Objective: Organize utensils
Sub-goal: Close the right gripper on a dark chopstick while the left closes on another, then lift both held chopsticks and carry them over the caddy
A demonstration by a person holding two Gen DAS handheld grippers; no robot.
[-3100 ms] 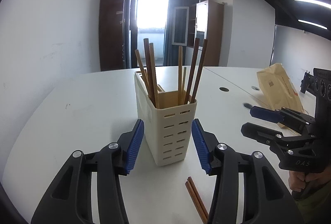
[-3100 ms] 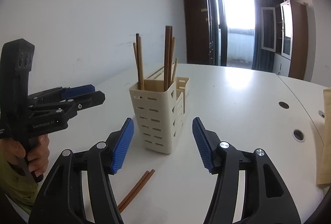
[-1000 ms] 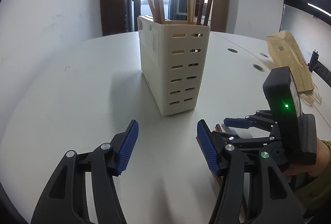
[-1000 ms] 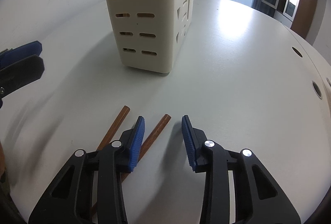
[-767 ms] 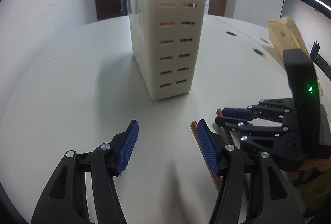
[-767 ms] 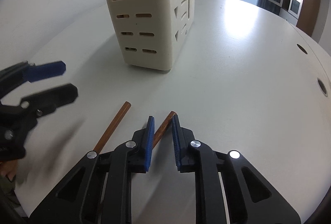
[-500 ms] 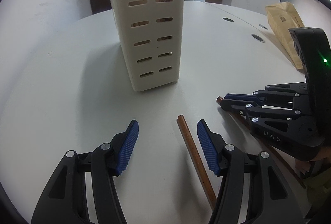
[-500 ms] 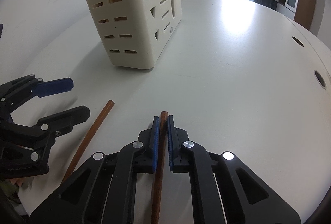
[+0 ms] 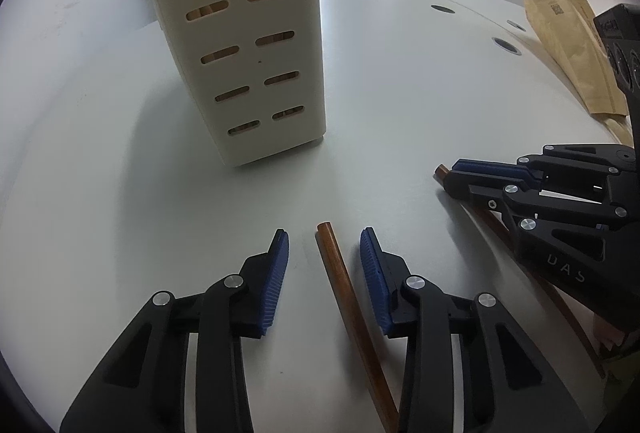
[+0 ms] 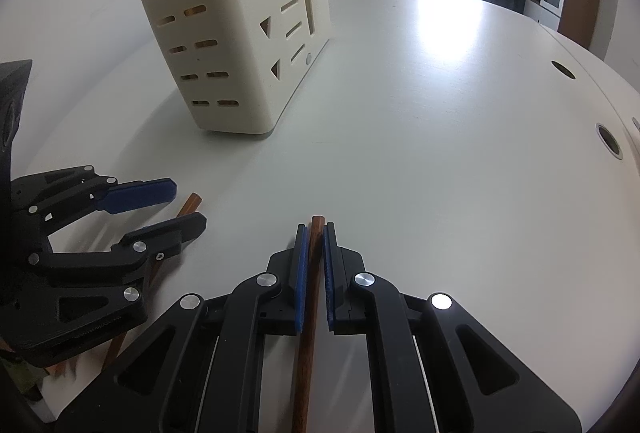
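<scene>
The right gripper is clamped on one chopstick, running lengthwise between its fingers; the left gripper stands wide, straddling the other chopstick, also lengthwise; the slotted utensil holder stands ahead.

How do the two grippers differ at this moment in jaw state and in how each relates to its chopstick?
The right gripper is shut on a chopstick; the left gripper stands open, pads apart. The right one's chopstick is pinched between both pads; the left one's chopstick lies on the table between the fingers, untouched. Both point toward the cream utensil holder.
</scene>
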